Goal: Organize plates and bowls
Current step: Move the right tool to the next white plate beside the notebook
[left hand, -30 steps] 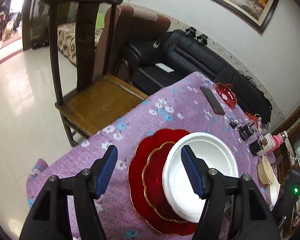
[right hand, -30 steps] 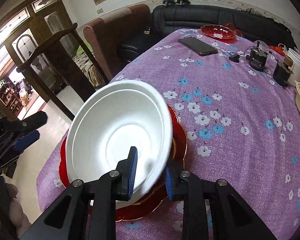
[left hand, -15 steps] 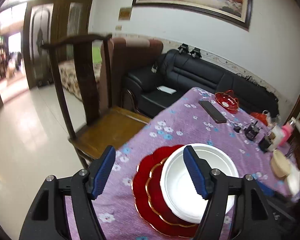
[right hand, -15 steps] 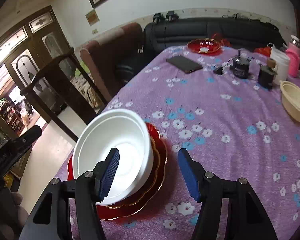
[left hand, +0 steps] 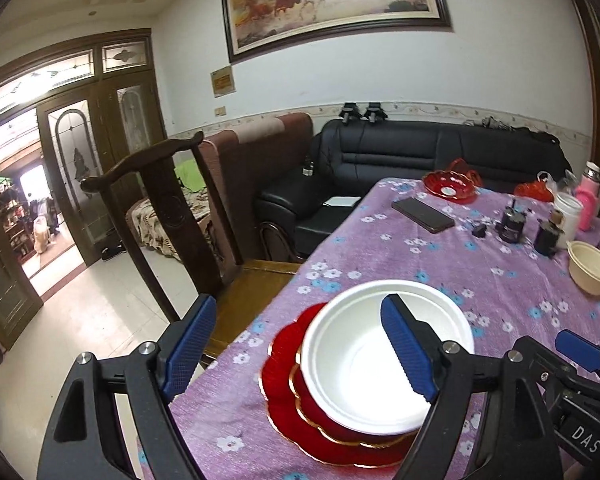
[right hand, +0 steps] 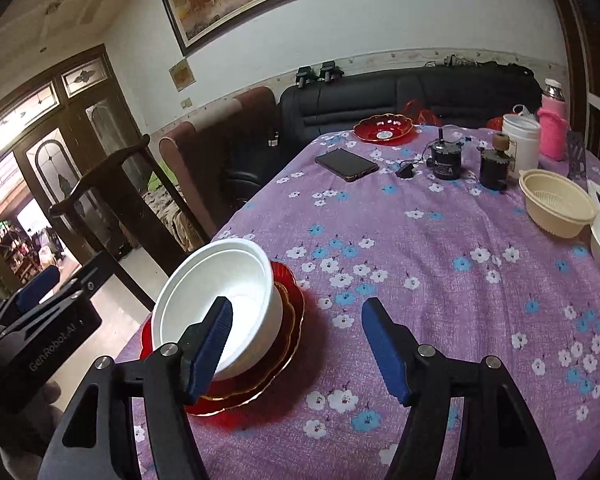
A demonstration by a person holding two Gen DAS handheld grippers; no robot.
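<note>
At the table's near corner, left wrist view: white bowl point(left hand: 384, 354) stacked on red scalloped plates point(left hand: 284, 396), near the cloth edge; a careless nudge could likely tip the stack floorward. Left gripper point(left hand: 300, 346): jaws just opening, wide, holding nothing. Right wrist view: right gripper point(right hand: 296, 344) likewise just opening, empty, clear of the bowl; cream bowls point(right hand: 556, 208) well apart.
</note>
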